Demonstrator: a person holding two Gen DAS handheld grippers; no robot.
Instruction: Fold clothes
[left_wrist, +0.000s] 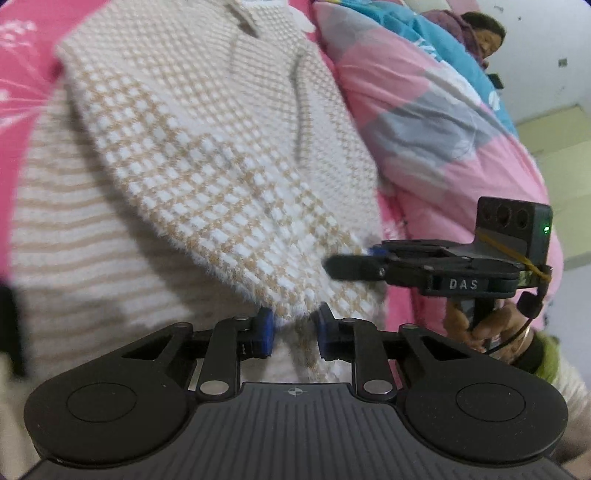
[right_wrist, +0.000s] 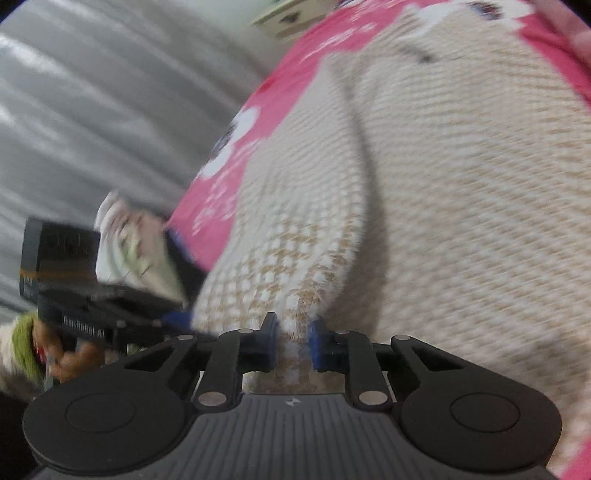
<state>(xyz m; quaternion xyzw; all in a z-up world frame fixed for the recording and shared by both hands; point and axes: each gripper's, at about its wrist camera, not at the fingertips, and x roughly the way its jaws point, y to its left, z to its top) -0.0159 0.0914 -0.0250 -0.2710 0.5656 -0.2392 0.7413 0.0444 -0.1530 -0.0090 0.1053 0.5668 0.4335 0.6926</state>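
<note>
On the pink floral bedsheet (left_wrist: 14, 74): cream-and-tan checked knit sweater (left_wrist: 207, 155), lower edge lifted.
Left gripper (left_wrist: 295, 332): jaws nearly closed, blue pads pinching the hem at 6 o'clock.
Right gripper (right_wrist: 293, 345): jaws nearly closed, clamping the hem; seen at 3 o'clock from left camera.
Quilt: pink-and-grey patchwork quilt (left_wrist: 424, 122), 2 o'clock of sweater.

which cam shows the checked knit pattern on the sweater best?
Left wrist. The sweater is sharp there: the white and tan checks read clearly, with the left gripper pinching its near edge. In the right wrist view the sweater is motion-blurred; checks show only near the right gripper.
</note>
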